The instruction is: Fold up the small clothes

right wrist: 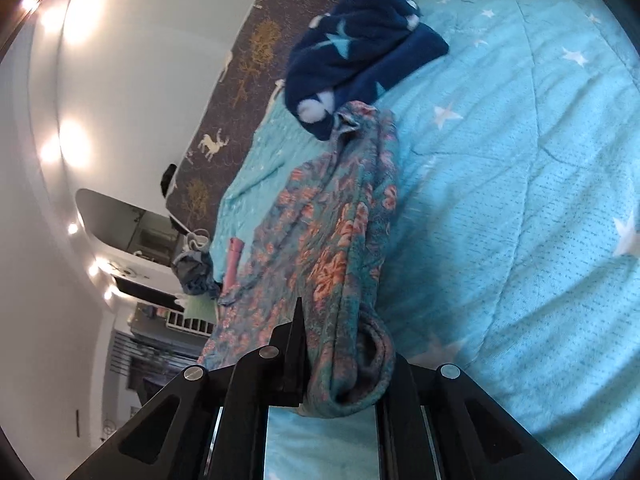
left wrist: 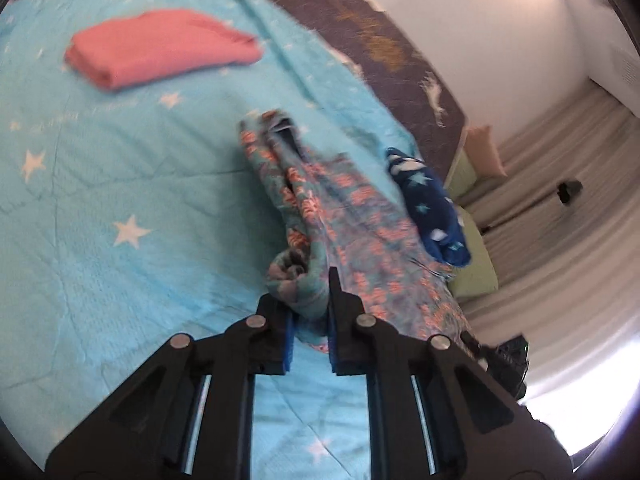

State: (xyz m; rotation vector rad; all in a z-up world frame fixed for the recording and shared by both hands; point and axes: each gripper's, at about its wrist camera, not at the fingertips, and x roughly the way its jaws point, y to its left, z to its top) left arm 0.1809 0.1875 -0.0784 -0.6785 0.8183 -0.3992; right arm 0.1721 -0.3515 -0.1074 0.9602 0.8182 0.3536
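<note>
A teal floral garment [left wrist: 340, 216] with orange flowers hangs bunched above the light blue star-patterned bedspread [left wrist: 100, 200]. My left gripper [left wrist: 312, 304] is shut on one bunched edge of it. My right gripper [right wrist: 336, 340] is shut on another thick fold of the same floral garment [right wrist: 332, 224], which drapes away from it over the bedspread [right wrist: 520, 200]. A folded pink cloth [left wrist: 160, 48] lies flat at the far left of the bed in the left wrist view.
A dark blue fleece garment with stars [right wrist: 356, 56] lies crumpled beyond the floral one; it also shows in the left wrist view [left wrist: 432, 208]. A dark deer-patterned cover [right wrist: 248, 64] borders the bed. A grey bundle [right wrist: 194, 272] lies near the bed's far end.
</note>
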